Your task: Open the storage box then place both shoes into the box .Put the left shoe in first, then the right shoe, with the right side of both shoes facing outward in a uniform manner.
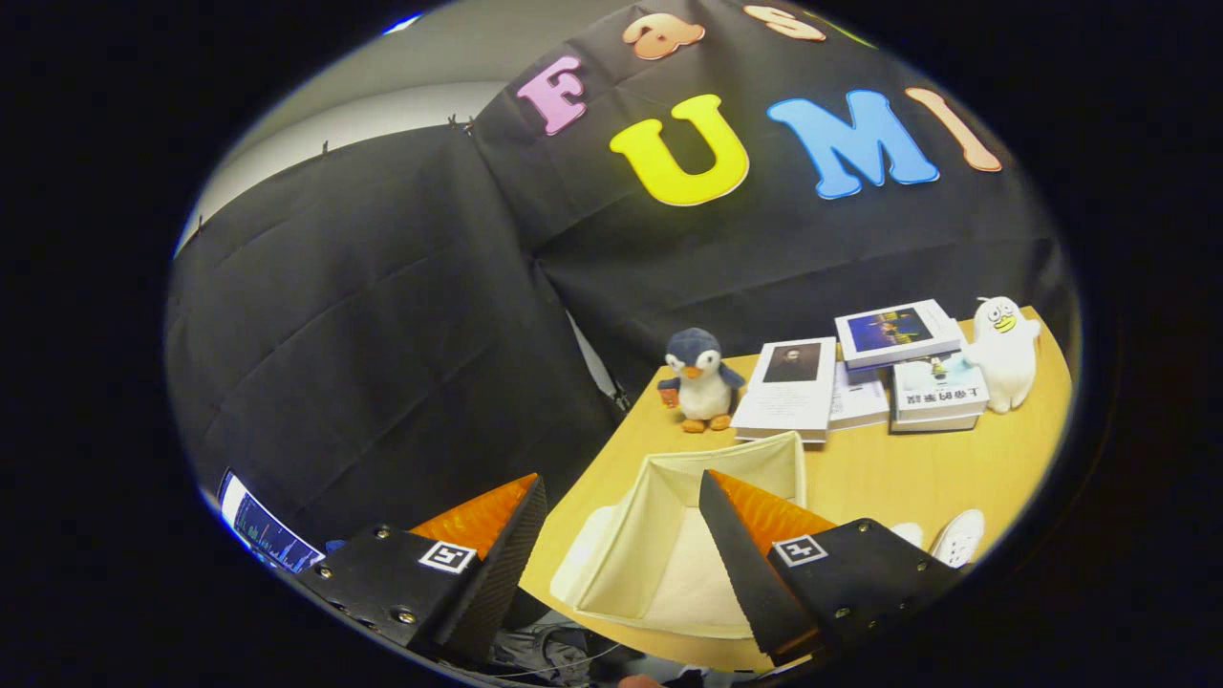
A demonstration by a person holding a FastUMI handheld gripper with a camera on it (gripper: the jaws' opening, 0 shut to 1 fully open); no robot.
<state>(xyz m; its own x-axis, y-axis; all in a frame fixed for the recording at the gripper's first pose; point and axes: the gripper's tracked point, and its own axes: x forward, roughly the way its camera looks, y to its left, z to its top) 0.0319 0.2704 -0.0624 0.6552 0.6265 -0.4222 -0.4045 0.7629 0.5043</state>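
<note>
A cream fabric storage box (659, 535) stands open on the wooden table (860, 478), its mouth facing up. My gripper (616, 521) hangs above the table's near edge, open and holding nothing, with the box seen between and beyond the fingers. The right finger (755, 535) overlaps the box's right side in the picture. A white shoe (958, 538) lies on the table to the right of that finger, only its toe in sight; a second white bit shows just left of it.
A blue penguin plush (702, 380) stands behind the box. Several books (860, 377) lie in stacks at the back, with a white plush figure (1003, 352) beside them. Past the table's left edge hangs the black cloth wall (382, 334).
</note>
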